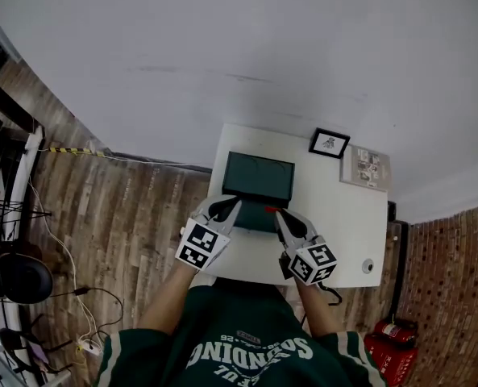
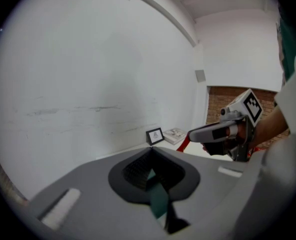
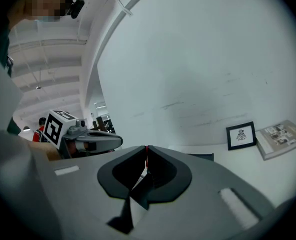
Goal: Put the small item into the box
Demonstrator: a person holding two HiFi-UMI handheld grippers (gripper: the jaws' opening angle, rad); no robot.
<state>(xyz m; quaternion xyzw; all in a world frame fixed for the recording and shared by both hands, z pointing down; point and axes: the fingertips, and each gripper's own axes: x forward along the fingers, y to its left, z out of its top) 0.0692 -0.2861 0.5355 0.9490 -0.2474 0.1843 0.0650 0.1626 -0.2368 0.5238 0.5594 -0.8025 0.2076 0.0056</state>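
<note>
My right gripper (image 1: 277, 214) pinches the little red thing (image 2: 183, 143) by the green box (image 1: 259, 177), and my left gripper (image 1: 235, 205) is squeezed shut beside it

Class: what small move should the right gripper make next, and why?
Probably ease the right gripper forward over the box: its jaws pinch the red item at the box's near edge, while the left gripper holds the box's teal edge.

Smooth matt white table (image 1: 339, 236); matt dark-green box (image 1: 259, 176); left hand-held gripper (image 1: 235, 204) and right hand-held gripper (image 1: 278, 214) matt grey plastic; red small item (image 1: 272, 209), finish too small to tell.
</note>
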